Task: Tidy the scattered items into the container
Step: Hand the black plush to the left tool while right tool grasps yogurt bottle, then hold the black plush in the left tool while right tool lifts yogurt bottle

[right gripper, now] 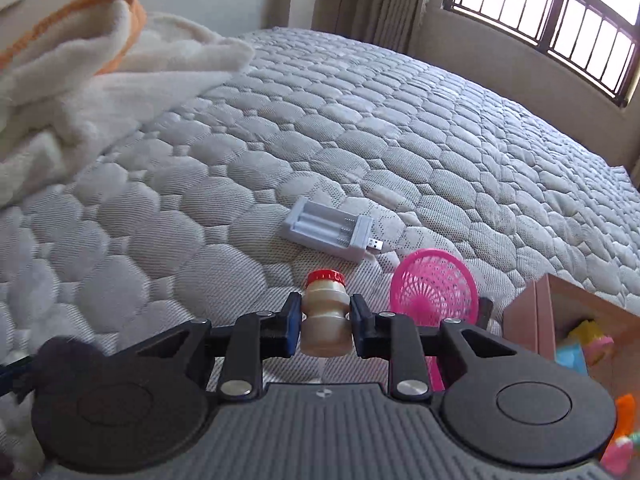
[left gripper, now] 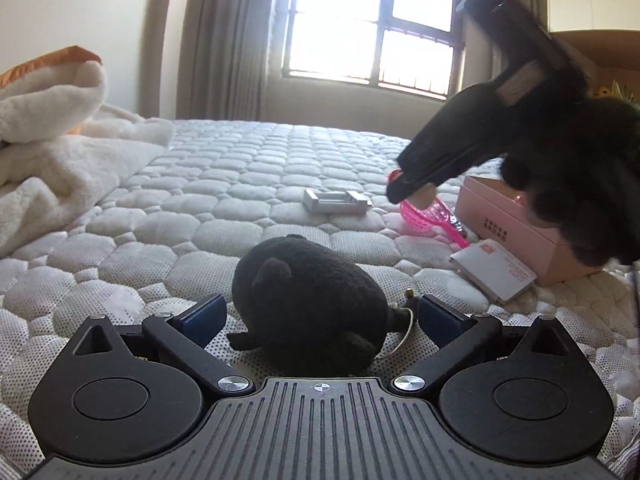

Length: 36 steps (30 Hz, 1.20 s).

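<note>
Right hand-held gripper (right gripper: 325, 320) was clamped on the small drink bottle (right gripper: 325, 316), held above the mattress (right gripper: 280, 128). Left hand-held gripper (left gripper: 320, 312) was spread apart around the black plush toy (left gripper: 308, 304) on the bed, pads not touching it. Battery charger (right gripper: 328, 234) and pink fan (right gripper: 434, 290) lay near the pink box (left gripper: 516, 228).

Daylight blazes through the barred window (left gripper: 370, 24), blown out white. Fisheye bends the edges, and the raised black right gripper (left gripper: 412, 190) is smeared with motion blur.
</note>
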Tool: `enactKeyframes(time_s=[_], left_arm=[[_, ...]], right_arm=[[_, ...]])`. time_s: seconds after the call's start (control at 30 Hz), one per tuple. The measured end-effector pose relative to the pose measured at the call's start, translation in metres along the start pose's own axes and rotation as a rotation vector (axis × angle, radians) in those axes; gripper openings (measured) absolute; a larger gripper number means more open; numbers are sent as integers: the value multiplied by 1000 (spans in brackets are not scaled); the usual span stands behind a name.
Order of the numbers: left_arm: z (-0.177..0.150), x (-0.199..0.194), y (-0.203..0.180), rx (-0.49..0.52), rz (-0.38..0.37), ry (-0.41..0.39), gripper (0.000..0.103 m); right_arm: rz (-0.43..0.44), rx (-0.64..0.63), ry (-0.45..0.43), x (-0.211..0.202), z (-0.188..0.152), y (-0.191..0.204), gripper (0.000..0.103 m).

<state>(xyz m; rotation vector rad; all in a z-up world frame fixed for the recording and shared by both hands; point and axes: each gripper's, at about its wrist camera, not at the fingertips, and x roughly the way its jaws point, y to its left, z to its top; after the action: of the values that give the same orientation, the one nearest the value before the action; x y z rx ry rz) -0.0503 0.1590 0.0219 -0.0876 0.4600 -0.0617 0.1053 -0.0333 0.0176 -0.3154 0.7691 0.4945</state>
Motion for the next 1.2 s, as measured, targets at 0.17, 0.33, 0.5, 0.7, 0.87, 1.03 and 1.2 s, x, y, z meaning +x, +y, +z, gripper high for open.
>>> enactKeyframes(time_s=[0.17,0.33,0.5,0.7,0.87,1.03,1.2], left_arm=[[3,-6,-11,-36,-18,67,103],[-3,-19,-18,-38,6,145,103],[-4,-41,-31,126,16,146,103],[2,-43,-38,279,73,151,103],[12,-24,-35,253,74,126,103],[16,8,-28,320,84,123,103],[22,24,-19,221,11,238,103]], right_arm=[[61,59,1,-77,-74,0,25],[25,101,7,-94,-152,-8,25],[-33,138,-65,-101,-191,-20,28],[-29,160,-143,-127,-217,-22,63],[-76,108,-142,-134,-235,-14,70],[-72,112,-161,-148,-251,-14,85],[-64,158,-160,-153,-263,-23,89]])
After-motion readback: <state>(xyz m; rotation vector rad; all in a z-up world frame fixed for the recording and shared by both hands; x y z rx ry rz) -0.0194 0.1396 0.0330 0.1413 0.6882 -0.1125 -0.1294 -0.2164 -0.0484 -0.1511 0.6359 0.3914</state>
